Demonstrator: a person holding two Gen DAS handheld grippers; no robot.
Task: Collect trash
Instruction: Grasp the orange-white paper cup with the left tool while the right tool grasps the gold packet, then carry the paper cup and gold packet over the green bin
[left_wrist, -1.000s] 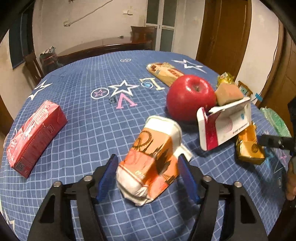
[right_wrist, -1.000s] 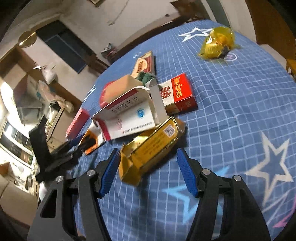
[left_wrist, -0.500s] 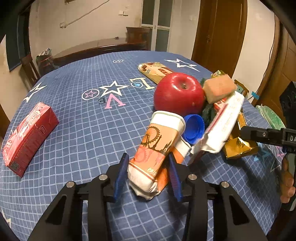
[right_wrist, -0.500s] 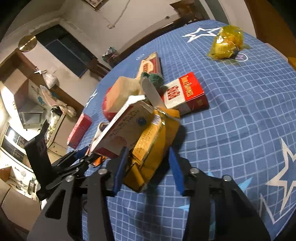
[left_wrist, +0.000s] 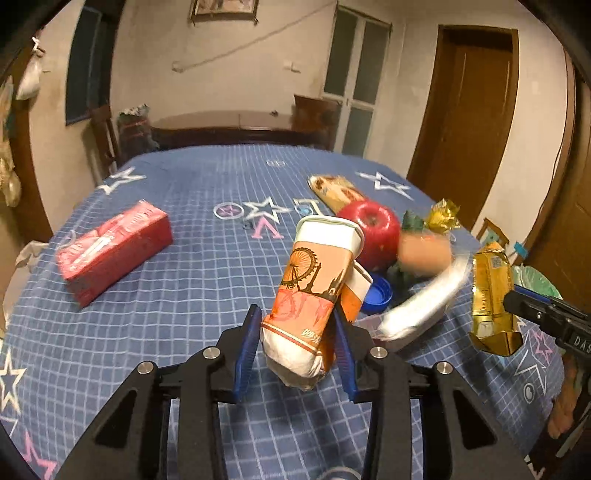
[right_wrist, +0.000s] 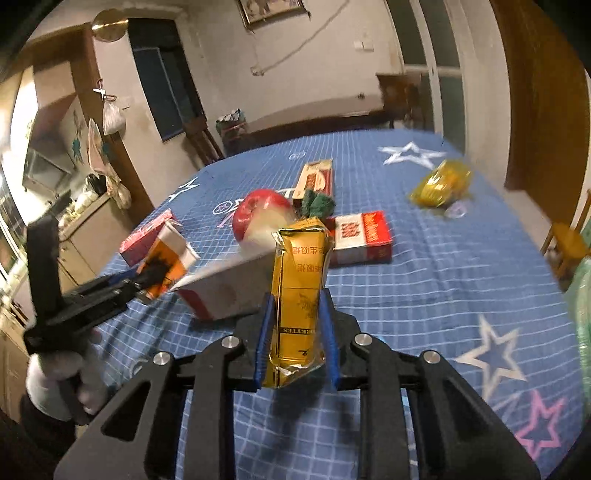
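Pinching a crushed orange paper cup above the blue tablecloth, the left gripper is closing tight while the right gripper is clamping a gold cigarette pack aloft — both flimsy, either possibly slipping if squeezed crooked.

Crushed orange-and-white paper cup, ferris-wheel print, upright, rim up, raised off the blue cloth. Crumpled gold cigarette pack, standing on end, raised likewise, right of cup.
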